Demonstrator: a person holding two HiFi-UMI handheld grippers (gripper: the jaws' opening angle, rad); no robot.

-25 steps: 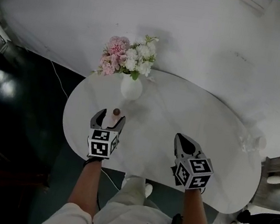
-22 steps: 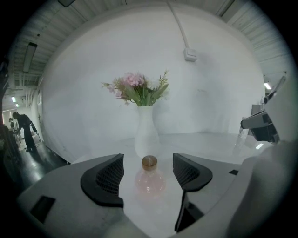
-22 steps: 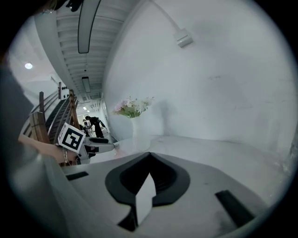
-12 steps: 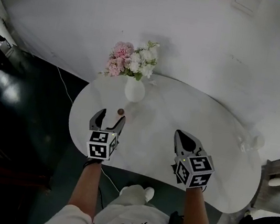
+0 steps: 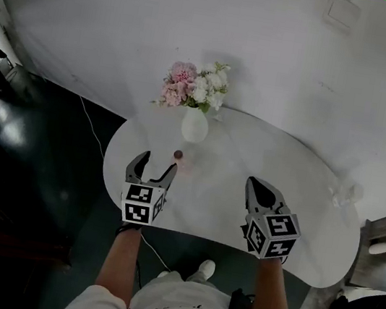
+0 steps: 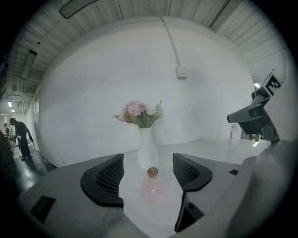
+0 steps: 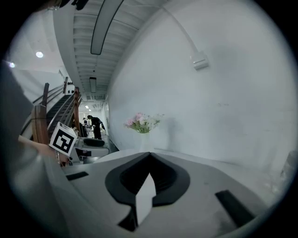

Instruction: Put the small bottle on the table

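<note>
A small pink glass bottle [image 5: 179, 161] with a brown stopper stands upright on the white oval table [image 5: 298, 226], just in front of the vase. In the left gripper view the bottle [image 6: 152, 186] stands free on the tabletop beyond the jaws. My left gripper [image 5: 152, 168] is open, a short way back from the bottle, with nothing between its fingers. My right gripper [image 5: 262, 192] is shut and empty over the table's near right part. In the right gripper view its jaws [image 7: 149, 160] meet with no gap.
A white vase [image 5: 194, 125] with pink and white flowers [image 5: 194, 89] stands at the table's far left edge. A clear glass object [image 5: 344, 194] sits at the right end. A wall lies behind the table and dark floor to the left, with a person [image 6: 21, 135] far off.
My left gripper has drawn back from the bottle, which now stands free ahead of the open jaws. The head view has shifted slightly. The right gripper has hardly moved.
</note>
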